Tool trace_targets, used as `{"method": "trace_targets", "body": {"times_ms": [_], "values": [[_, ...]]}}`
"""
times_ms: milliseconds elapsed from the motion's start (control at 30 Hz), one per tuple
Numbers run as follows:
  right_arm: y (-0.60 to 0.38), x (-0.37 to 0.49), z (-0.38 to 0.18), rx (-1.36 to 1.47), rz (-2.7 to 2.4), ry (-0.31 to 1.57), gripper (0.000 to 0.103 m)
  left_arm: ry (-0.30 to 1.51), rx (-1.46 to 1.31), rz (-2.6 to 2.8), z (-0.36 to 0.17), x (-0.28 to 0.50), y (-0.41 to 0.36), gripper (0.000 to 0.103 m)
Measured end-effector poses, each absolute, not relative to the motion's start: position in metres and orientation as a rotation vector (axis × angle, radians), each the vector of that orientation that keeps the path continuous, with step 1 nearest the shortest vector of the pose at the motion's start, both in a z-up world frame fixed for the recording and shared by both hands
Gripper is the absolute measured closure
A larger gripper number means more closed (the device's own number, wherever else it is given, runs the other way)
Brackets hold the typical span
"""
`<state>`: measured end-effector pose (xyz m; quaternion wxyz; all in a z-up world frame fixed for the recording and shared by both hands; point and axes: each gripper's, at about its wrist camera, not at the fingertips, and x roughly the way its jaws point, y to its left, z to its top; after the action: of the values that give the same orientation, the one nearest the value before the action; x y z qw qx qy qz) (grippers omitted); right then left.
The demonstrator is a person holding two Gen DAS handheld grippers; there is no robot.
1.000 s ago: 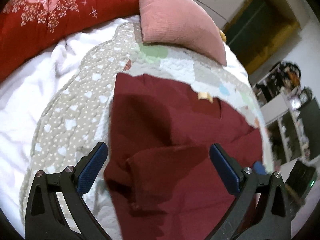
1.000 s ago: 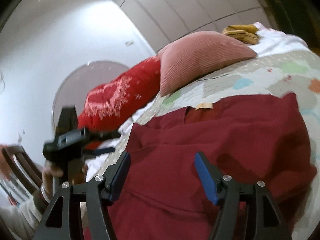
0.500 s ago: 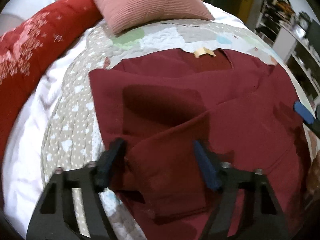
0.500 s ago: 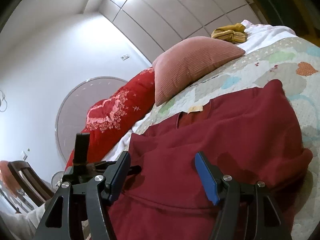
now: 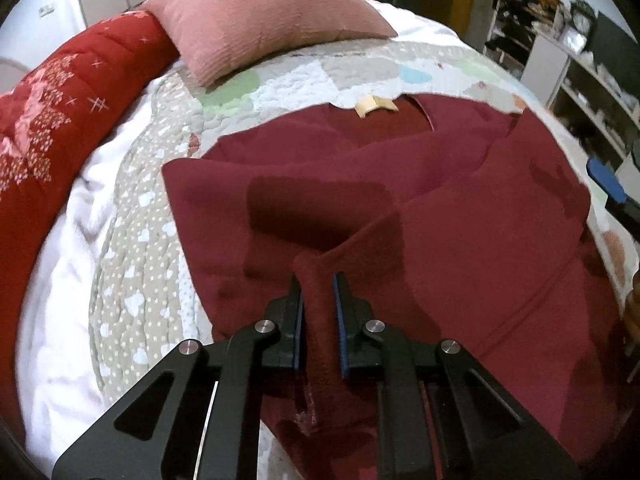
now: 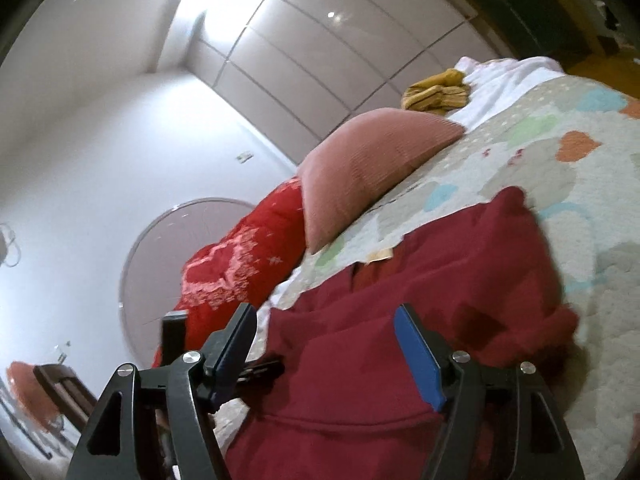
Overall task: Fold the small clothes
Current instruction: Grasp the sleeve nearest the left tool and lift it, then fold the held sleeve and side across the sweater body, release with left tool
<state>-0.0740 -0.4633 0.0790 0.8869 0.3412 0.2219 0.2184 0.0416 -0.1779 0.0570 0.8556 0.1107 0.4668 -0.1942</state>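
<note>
Lying spread across a patchwork quilt (image 5: 360, 68) on a bed, a dark red garment (image 5: 460, 248) has a tan label (image 5: 374, 105) at its neckline. The left gripper (image 5: 318, 292) has its blue pads pressed together on a raised fold of the cloth near the garment's near edge. The right gripper (image 6: 326, 334) hovers over the garment's other side, jaws spread and opening, nothing pinched between them. Beyond the garment rest a pink ribbed cushion (image 5: 260, 20) and a red patterned duvet (image 5: 68, 108), with a yellow garment (image 6: 436, 92) farther off.
</note>
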Motion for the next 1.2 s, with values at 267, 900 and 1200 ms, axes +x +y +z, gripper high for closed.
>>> {"method": "trace_targets", "body": {"times_ms": [267, 900, 1200], "values": [[-0.505, -0.093, 0.104, 0.597, 0.159, 0.458, 0.034, 0.835, 0.157, -0.407, 0.124, 0.056, -0.187, 0.093], [-0.498, 0.022, 0.060, 0.370, 0.061, 0.808, 0.090, 0.958, 0.030, -0.311, 0.082, 0.078, -0.165, 0.093], [-0.535, 0.015, 0.061, 0.409, -0.078, 0.755, 0.102, 1.014, 0.054, -0.245, 0.048, 0.097, -0.174, 0.092]]}}
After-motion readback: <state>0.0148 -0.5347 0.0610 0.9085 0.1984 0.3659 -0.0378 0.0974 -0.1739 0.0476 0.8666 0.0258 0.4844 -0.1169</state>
